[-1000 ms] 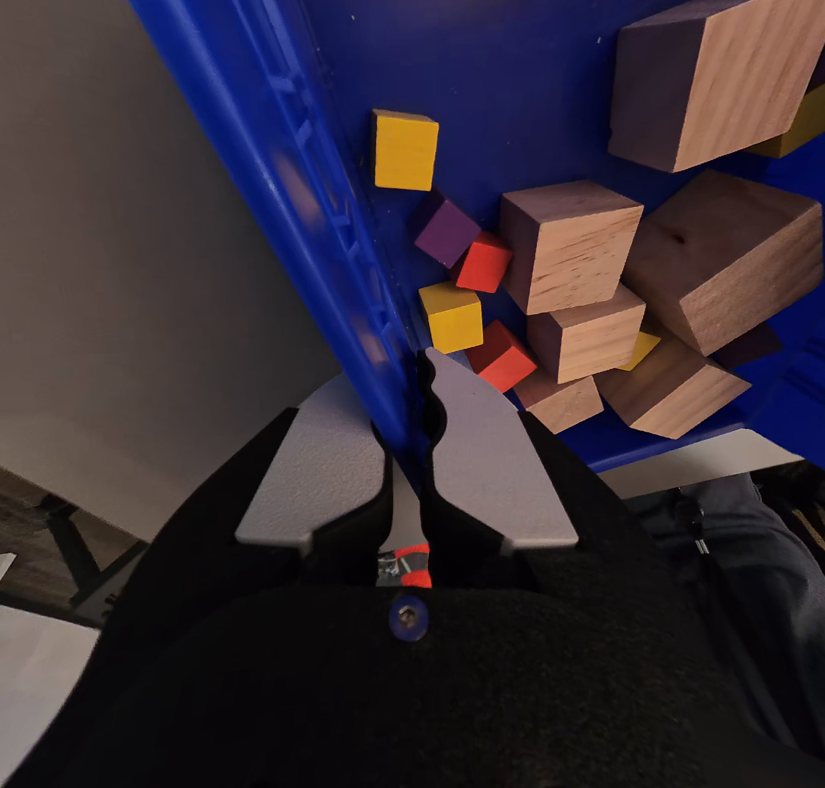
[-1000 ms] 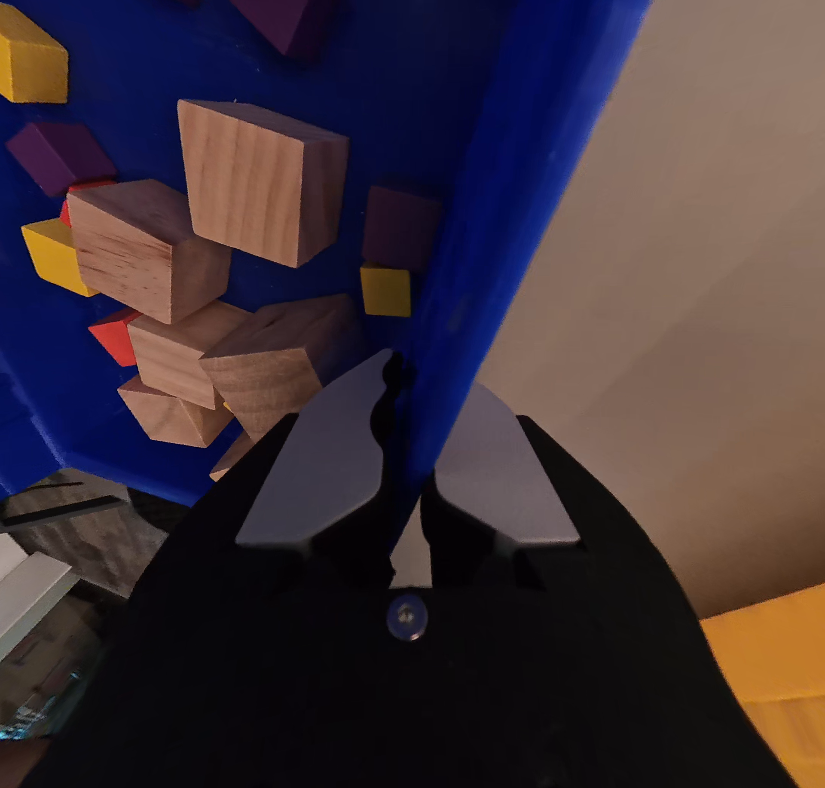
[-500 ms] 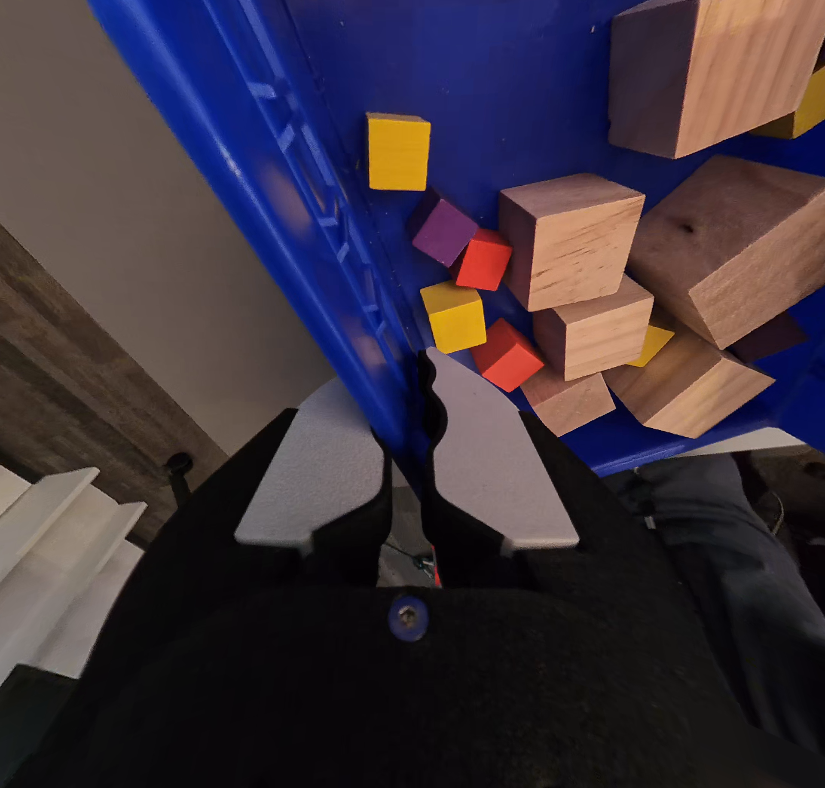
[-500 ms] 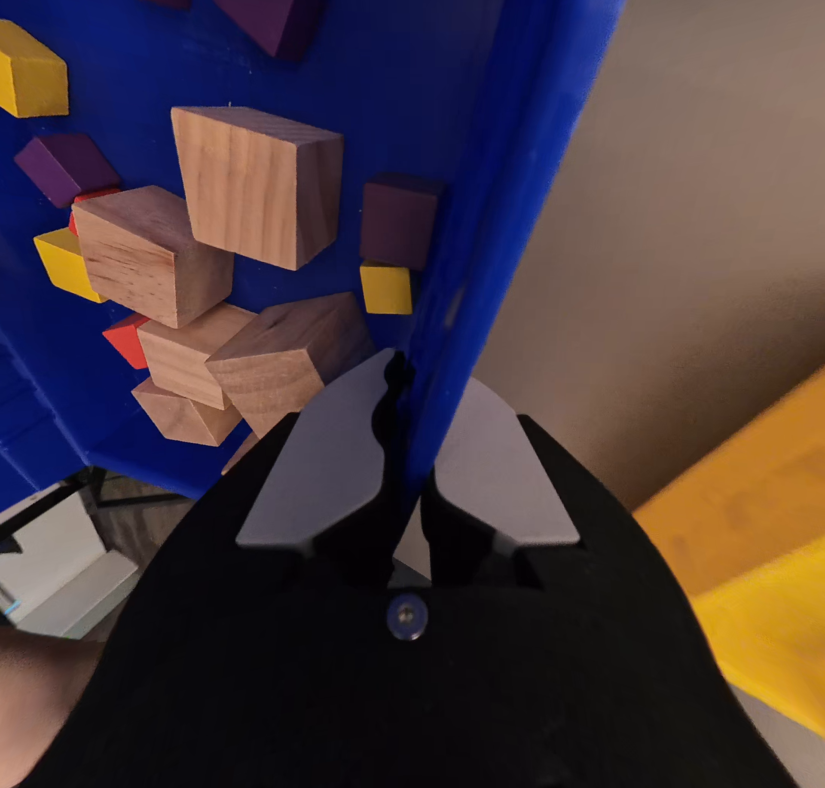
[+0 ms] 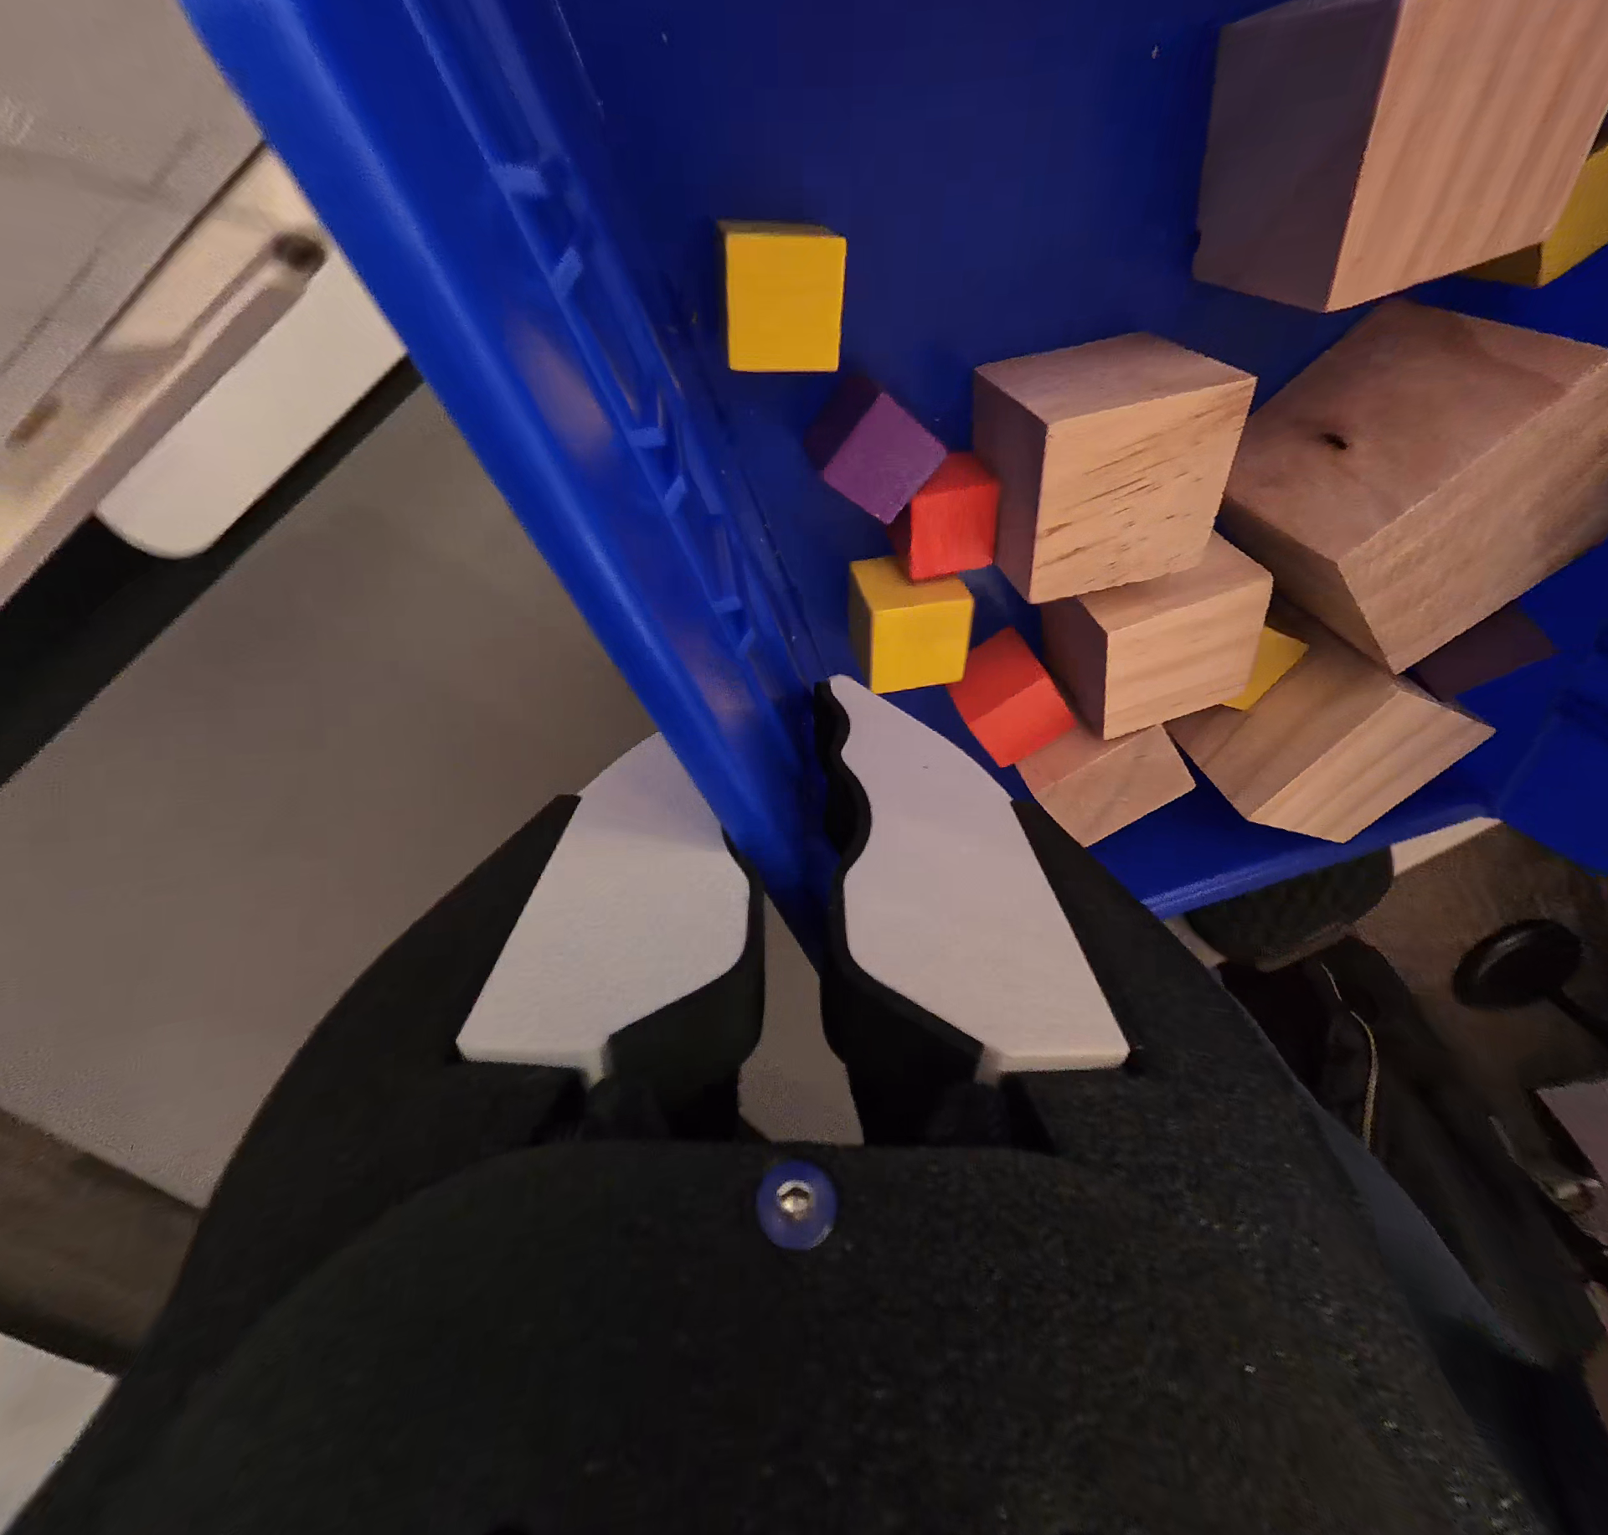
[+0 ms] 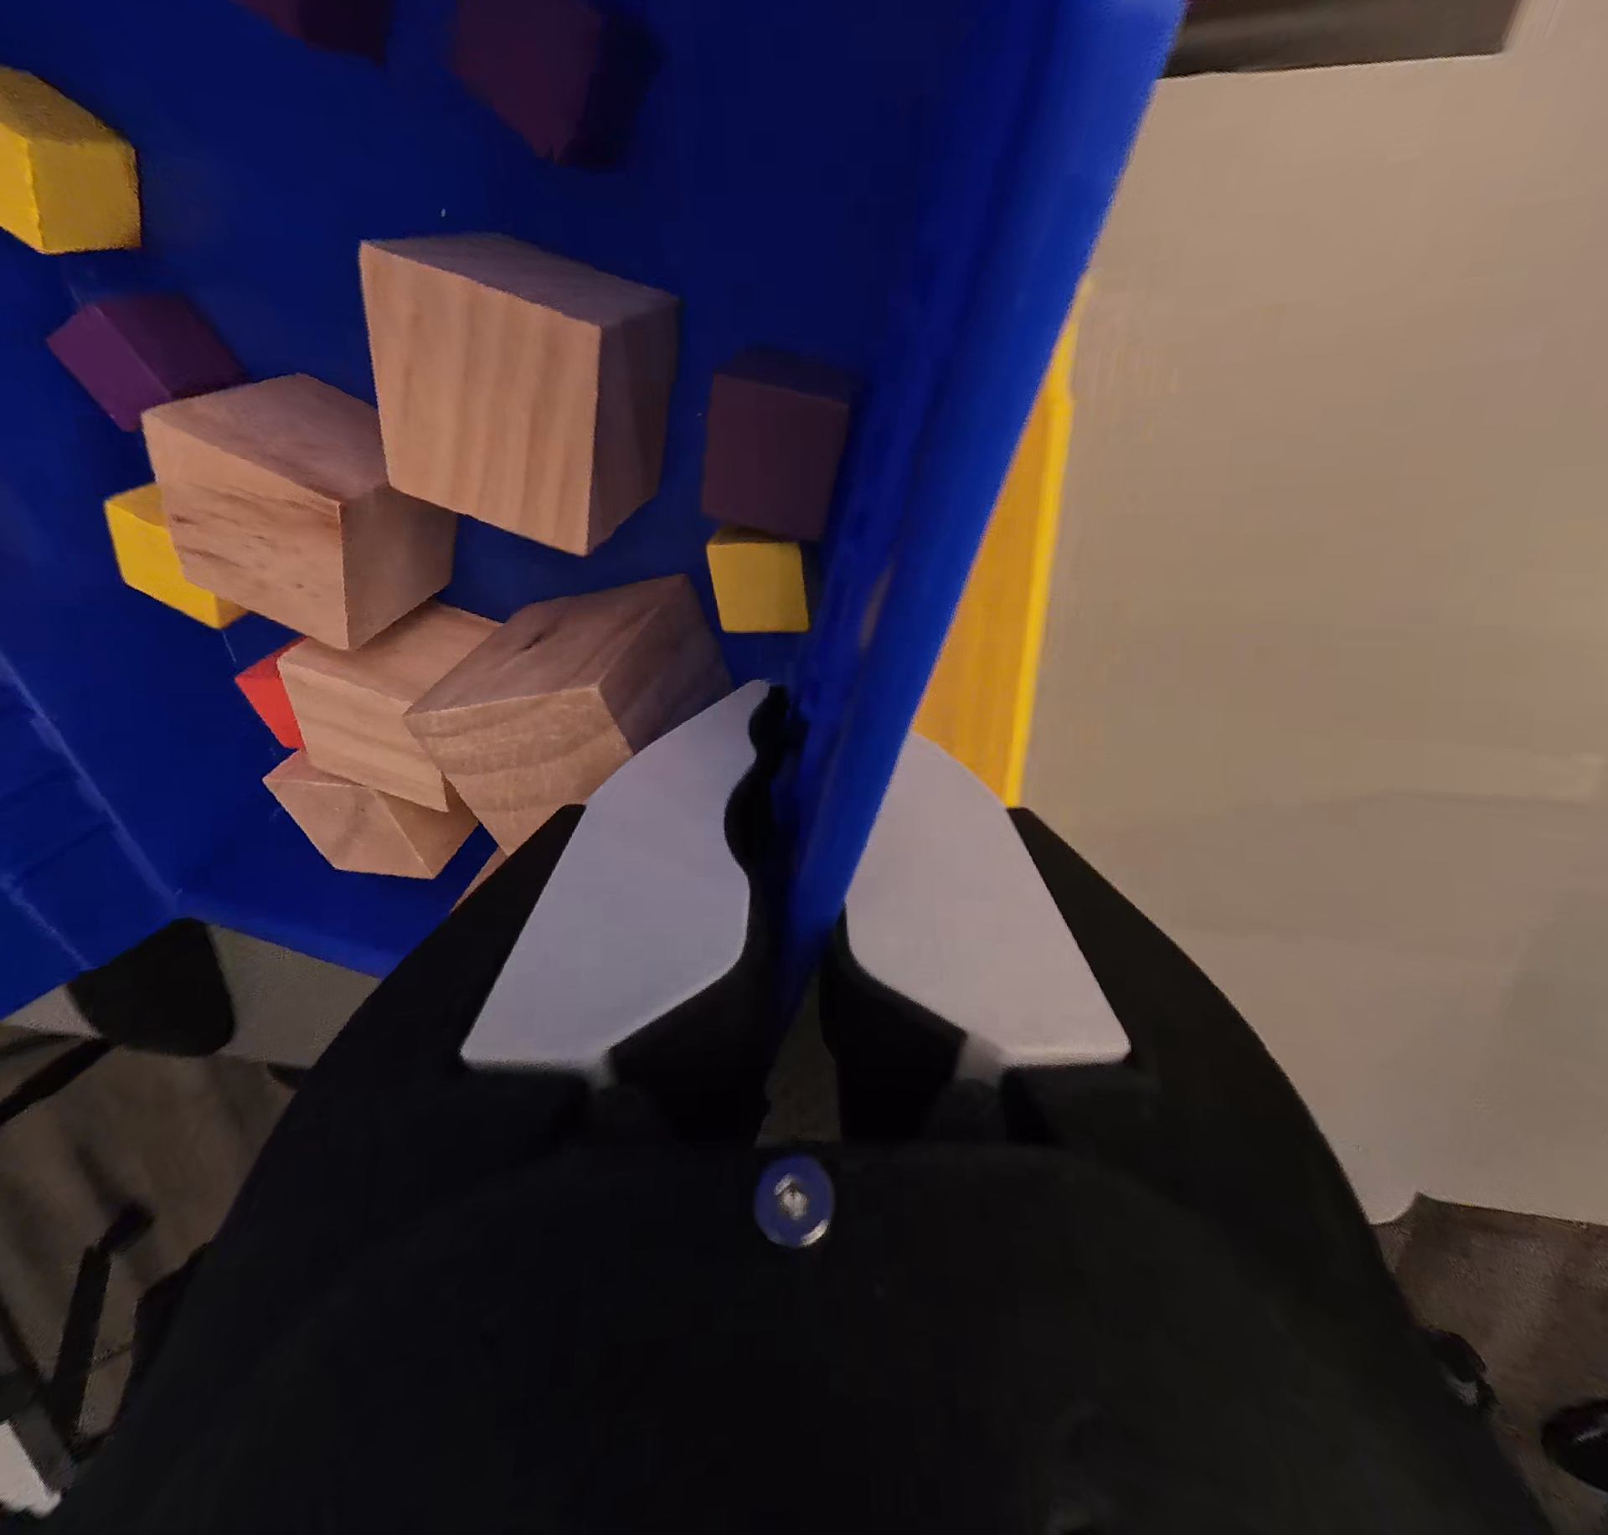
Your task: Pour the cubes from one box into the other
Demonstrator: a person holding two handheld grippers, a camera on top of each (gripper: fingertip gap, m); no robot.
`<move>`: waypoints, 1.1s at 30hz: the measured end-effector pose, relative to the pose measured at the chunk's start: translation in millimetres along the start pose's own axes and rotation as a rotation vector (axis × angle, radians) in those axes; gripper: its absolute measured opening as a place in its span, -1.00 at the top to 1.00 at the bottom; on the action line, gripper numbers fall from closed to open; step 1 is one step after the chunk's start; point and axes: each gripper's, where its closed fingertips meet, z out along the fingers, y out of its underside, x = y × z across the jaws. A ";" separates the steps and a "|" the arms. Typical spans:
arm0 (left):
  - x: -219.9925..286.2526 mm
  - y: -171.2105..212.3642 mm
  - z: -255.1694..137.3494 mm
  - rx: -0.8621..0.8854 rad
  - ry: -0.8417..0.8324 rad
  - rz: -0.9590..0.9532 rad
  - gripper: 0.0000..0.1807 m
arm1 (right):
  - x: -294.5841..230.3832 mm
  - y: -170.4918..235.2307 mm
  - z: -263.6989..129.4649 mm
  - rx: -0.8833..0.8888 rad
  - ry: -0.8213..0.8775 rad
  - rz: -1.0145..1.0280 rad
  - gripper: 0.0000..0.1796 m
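Observation:
A blue plastic box [image 5: 539, 293] is held up in the air and tilted. My left gripper [image 5: 783, 762] is shut on its left wall. My right gripper [image 6: 818, 762] is shut on its right wall [image 6: 957, 362]. Inside lie several plain wooden cubes [image 5: 1122, 467] and smaller yellow [image 5: 783, 297], red [image 5: 953, 519] and purple [image 5: 879, 467] cubes, piled toward the box's low near end. The right wrist view shows the same pile [image 6: 513, 388]. A yellow box [image 6: 1001, 623] shows as a strip just behind the blue wall.
A pale table top [image 6: 1305, 536] lies right of the box. On the left are a white table edge [image 5: 200, 345] and grey floor [image 5: 304, 710]. Dark chair parts and a castor [image 5: 1514, 962] sit below the box.
The blue box has moved and swung with both grippers still shut on its walls. The background has shifted in both views. The yellow box now shows close behind the right wall. The cubes barely shifted.

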 end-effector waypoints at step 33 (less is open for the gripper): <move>26.0 -86.4 -14.2 0.559 -0.191 0.166 0.92 | 66.8 -50.6 -21.4 0.675 0.136 -0.089 0.92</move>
